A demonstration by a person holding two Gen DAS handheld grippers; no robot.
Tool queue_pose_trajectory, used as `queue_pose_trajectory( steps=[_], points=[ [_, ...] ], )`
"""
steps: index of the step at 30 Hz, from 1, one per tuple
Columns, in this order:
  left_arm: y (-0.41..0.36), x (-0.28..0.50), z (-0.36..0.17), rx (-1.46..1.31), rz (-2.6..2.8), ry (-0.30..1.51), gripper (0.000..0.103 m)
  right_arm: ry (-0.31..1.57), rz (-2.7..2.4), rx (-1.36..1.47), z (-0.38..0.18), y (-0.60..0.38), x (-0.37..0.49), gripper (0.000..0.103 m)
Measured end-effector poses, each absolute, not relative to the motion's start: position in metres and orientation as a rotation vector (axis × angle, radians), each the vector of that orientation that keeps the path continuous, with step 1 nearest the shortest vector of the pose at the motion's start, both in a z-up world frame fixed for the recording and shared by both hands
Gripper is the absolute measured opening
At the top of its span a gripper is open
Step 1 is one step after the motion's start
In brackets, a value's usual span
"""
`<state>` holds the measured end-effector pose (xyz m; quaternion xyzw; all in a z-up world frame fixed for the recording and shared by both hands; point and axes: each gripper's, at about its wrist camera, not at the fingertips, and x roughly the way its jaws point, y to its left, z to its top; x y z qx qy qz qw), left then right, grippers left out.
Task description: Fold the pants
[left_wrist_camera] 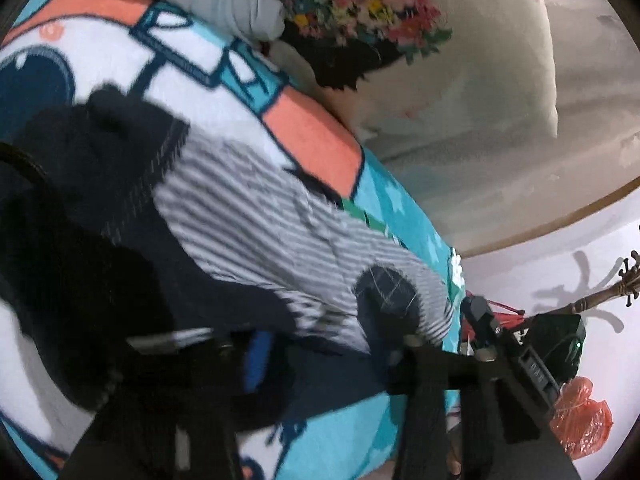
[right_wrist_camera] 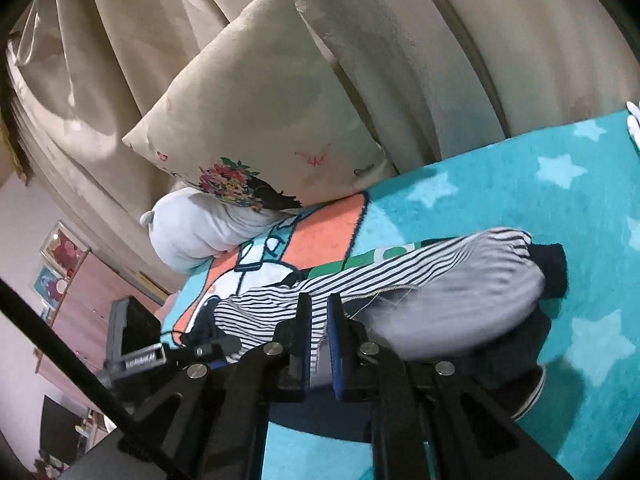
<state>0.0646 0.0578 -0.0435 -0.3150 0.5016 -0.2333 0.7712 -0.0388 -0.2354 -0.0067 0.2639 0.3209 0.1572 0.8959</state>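
The striped pants (left_wrist_camera: 256, 220) with dark navy cuffs and patches lie on a teal cartoon blanket (left_wrist_camera: 100, 60). My left gripper (left_wrist_camera: 320, 360) sits low over the pants' dark edge; its fingers are blurred and I cannot tell their state. In the right wrist view the pants (right_wrist_camera: 420, 280) lie across the blanket (right_wrist_camera: 520, 188), one navy cuff (right_wrist_camera: 554, 276) at the right end. My right gripper (right_wrist_camera: 319, 320) is shut on a fold of striped fabric, its blue pads close together. The left gripper also shows in that view at the left (right_wrist_camera: 208, 350).
A beige floral pillow (right_wrist_camera: 256, 112) and a white pillow (right_wrist_camera: 188, 232) lie at the blanket's head. Beige curtains (right_wrist_camera: 480, 40) hang behind. An orange plastic bag (left_wrist_camera: 580, 416) and a coat stand (left_wrist_camera: 600, 296) are beyond the bed edge.
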Motion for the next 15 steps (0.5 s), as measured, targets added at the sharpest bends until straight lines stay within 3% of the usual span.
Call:
queue_pose_trajectory(
  steps=[1, 5, 7, 8, 9, 15],
  points=[
    [0.059, 0.068, -0.042, -0.671, -0.491, 1.087, 0.024, 0.670, 0.322, 0.544, -0.008, -0.236, -0.036, 0.009],
    [0.059, 0.069, -0.040, -0.638, -0.470, 1.094, 0.024, 0.690, 0.341, 0.542, -0.012, -0.237, -0.030, 0.009],
    [0.057, 0.067, -0.040, -0.619, -0.461, 1.094, 0.024, 0.690, 0.371, 0.496, -0.013, -0.231, -0.037, 0.036],
    [0.054, 0.069, -0.041, -0.614, -0.452, 1.091, 0.024, 0.697, 0.382, 0.448, -0.013, -0.225, -0.042, 0.073],
    [0.054, 0.069, -0.041, -0.611, -0.450, 1.091, 0.024, 0.696, 0.396, 0.381, -0.014, -0.218, -0.048, 0.085],
    [0.049, 0.070, -0.040, -0.595, -0.437, 1.079, 0.024, 0.691, 0.308, -0.100, -0.027, -0.177, -0.062, 0.084]
  ],
)
